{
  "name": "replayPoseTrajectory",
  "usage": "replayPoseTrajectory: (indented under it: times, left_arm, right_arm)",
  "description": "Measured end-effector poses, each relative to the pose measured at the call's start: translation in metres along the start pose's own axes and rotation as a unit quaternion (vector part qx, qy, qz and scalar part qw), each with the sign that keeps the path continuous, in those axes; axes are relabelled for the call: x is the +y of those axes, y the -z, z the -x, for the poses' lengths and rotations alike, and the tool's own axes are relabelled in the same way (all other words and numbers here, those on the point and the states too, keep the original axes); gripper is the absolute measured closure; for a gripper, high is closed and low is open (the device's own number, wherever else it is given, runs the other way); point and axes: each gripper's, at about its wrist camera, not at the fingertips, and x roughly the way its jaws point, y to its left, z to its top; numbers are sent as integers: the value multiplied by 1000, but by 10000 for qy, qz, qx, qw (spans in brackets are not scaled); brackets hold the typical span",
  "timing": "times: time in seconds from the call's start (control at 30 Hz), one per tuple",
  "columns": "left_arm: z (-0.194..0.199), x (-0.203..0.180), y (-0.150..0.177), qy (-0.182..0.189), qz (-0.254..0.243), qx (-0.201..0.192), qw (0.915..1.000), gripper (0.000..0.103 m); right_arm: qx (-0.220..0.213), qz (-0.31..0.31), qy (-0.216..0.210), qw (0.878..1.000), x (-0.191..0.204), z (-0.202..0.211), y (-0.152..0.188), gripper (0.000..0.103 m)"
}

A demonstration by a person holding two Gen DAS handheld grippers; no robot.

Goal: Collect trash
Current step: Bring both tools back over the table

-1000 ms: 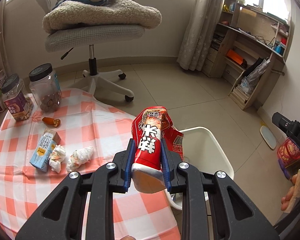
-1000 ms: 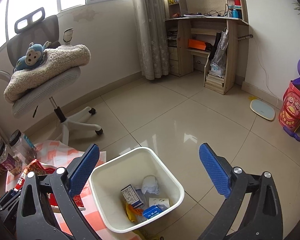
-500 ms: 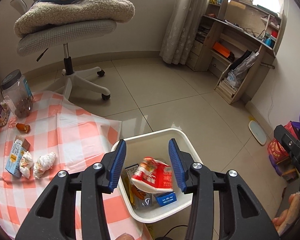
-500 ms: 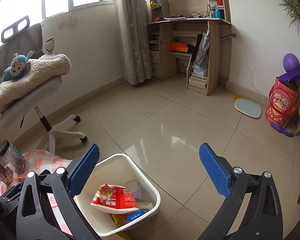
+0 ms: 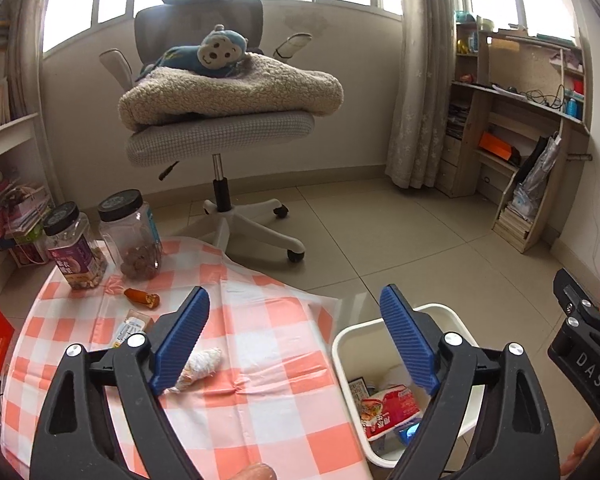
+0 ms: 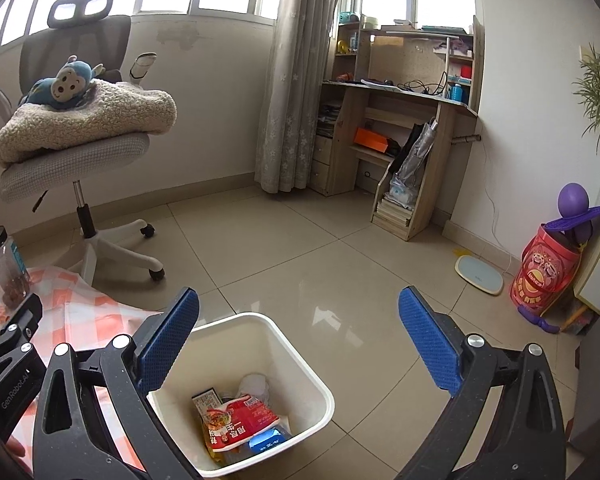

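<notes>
A white bin (image 6: pixel 300 356) stands on the floor beside the checked cloth (image 5: pixel 260 360). A red snack bag (image 6: pixel 240 424) lies inside it on other trash; it also shows in the left wrist view (image 5: pixel 388 410). My left gripper (image 5: pixel 296 340) is open and empty above the cloth's right edge and the bin (image 5: pixel 348 344). My right gripper (image 6: pixel 300 344) is open and empty above the bin. On the cloth lie a crumpled tissue (image 5: pixel 200 368), a small carton (image 5: pixel 130 326) partly hidden by my left finger, and an orange scrap (image 5: pixel 142 297).
Two black-lidded jars (image 5: pixel 74 252) stand at the cloth's far left. An office chair (image 5: pixel 228 128) with a blanket and plush monkey stands behind. A wooden desk (image 6: pixel 400 140), a floor scale (image 6: pixel 480 274) and a red tub (image 6: pixel 544 272) are to the right.
My left gripper opened and dropped the red snack bag into the bin. It then tilted up and back toward the cloth. My right gripper stayed open.
</notes>
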Motion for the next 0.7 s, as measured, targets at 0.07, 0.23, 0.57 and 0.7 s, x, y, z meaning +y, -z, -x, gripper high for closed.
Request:
replayPoseTrajectory:
  times: [0.07,0.23,0.57,0.7]
  left_arm:
    - [5,12,1,-208,57,-189,9996,14]
    - [7,33,0,-656,109,-467,9967,7]
    - [8,82,-2,-1059,413,-344,9929,7]
    - [6,102,-3,-1217,466,-288,9911,7]
  right_arm:
    - [-99,120,-10,9999,12,6,2,7]
    - [-321,187,-168,9992,38,19,3,7]
    - [-346,197,-489,9980,89,29,1,7]
    - [-252,300,-603,9974,112,28,4,7]
